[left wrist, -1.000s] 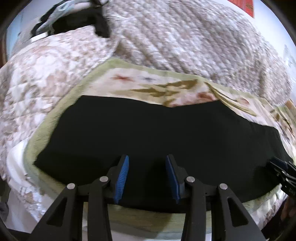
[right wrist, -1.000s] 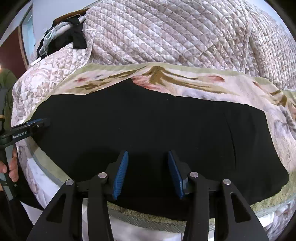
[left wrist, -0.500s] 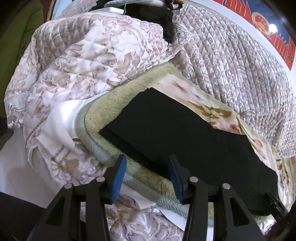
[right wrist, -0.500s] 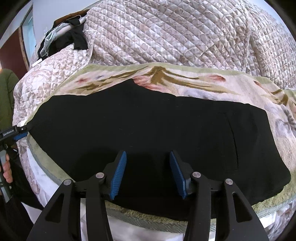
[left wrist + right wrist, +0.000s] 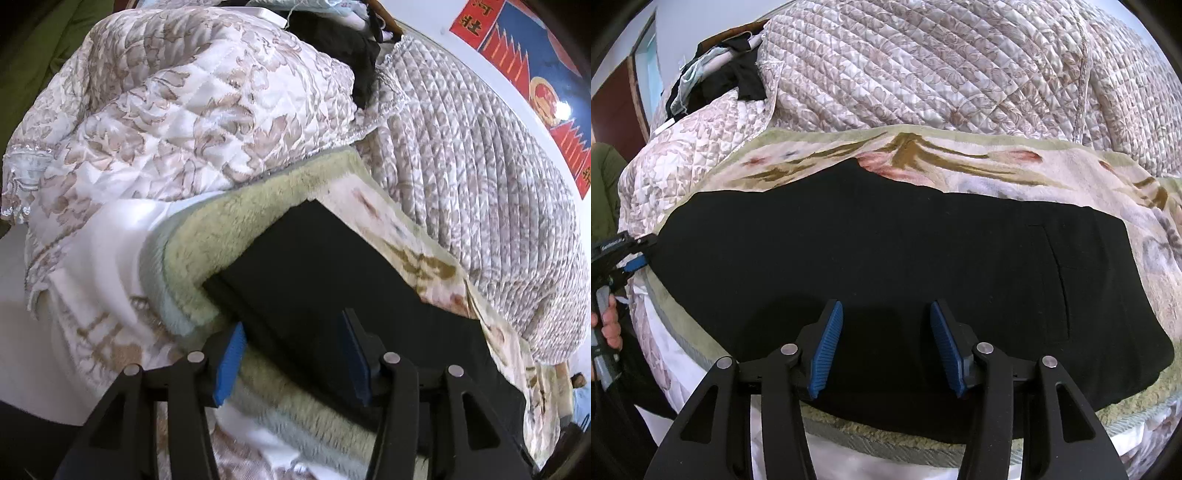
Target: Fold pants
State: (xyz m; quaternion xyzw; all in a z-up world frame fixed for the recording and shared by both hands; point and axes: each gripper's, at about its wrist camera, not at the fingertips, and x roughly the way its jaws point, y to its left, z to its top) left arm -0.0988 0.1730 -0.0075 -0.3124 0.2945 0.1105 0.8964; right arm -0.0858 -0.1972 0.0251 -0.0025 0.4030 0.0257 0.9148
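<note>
I have the black pants (image 5: 886,258) lying flat along the fleece blanket (image 5: 923,162) on the bed, already narrowed to one long strip. My left claw (image 5: 291,356) has just been opening and stands parted at the strip's end corner, which lies just ahead of its pads, not pinched. My right claw (image 5: 886,349) hovers parted over the near edge, cloth below it, nothing gripped. I judge a clean fold needs both layers caught at the end, without snagging the blanket beneath, and carried over squarely.
</note>
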